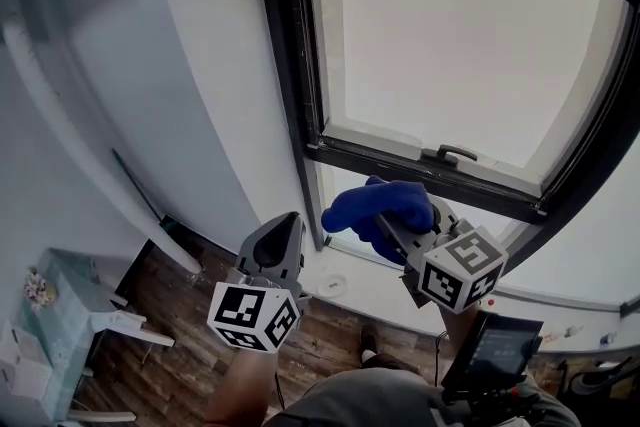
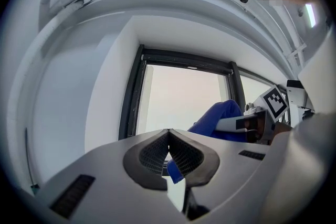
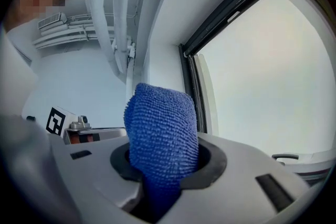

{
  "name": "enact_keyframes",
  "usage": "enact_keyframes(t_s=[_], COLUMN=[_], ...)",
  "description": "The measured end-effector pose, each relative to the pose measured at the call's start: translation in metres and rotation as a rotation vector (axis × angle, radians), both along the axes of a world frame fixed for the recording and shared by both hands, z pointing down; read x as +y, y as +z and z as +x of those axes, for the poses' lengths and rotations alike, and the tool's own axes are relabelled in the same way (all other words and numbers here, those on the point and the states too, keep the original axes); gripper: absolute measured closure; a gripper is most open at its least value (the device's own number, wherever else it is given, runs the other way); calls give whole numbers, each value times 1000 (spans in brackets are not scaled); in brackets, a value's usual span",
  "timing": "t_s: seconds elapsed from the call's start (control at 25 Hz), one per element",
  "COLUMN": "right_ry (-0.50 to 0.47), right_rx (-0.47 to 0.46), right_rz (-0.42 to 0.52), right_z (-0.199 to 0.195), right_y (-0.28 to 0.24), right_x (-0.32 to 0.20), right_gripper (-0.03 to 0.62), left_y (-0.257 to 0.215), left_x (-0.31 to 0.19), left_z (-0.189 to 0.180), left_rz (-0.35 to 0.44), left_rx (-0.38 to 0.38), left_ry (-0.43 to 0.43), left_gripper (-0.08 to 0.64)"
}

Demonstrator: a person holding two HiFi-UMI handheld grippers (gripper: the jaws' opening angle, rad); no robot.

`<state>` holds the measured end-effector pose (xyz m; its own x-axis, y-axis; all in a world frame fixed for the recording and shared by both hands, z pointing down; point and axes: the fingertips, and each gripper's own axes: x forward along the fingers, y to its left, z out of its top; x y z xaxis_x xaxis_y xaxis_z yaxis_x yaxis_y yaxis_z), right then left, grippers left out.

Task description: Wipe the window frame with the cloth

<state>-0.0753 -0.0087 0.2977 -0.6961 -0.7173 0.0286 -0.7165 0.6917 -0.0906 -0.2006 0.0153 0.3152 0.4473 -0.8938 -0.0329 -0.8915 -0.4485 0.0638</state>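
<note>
The cloth (image 1: 383, 203) (image 3: 160, 136) (image 2: 221, 118) is blue and nubbly, bunched into a thick wad. It stands up from between the jaws of the right gripper (image 1: 392, 227) (image 3: 161, 164), which are clamped on its lower end so that most of it sticks out past the tips. Ahead of that gripper and slightly to its right runs the dark frame (image 1: 288, 65) (image 3: 232, 7) (image 2: 130, 98). Its upright bar rises just beyond the cloth, though I cannot tell whether the two touch. Further right of the cloth lies the bright pane (image 1: 470, 35) (image 3: 273, 81), and a dark handle (image 1: 451, 153) (image 3: 286, 156) sits on the lower bar, just above the right gripper in the head view. The left gripper (image 1: 287, 225) (image 2: 168, 136) hangs just to the left of the right one and a little lower. Its jaws are closed together tip to tip with nothing held between them, and a bit of the cloth shows beyond them through the slit. To the left gripper's left a white wall (image 1: 200, 65) (image 2: 105, 102) meets the frame. Below both grippers is a white sill (image 1: 375, 287), and below that a wooden floor (image 1: 190, 300).
</note>
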Motion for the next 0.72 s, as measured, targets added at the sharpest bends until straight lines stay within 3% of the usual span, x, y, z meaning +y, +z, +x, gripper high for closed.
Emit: enact_keyframes(t_s=[0.28,0.72], right_ry=[24,-25], right_rx=[-2,-31], right_rz=[40,50], right_z=[25,49], right_y=[-12,-30], right_x=[-74,-173], right_gripper=[460,460], left_y=[-21,-54], left_x=[-73,-175], left_z=[17,41], left_rz=[31,67], left_rx=[-41,-43], left_ry=[-27,-95], left_gripper=[551,552])
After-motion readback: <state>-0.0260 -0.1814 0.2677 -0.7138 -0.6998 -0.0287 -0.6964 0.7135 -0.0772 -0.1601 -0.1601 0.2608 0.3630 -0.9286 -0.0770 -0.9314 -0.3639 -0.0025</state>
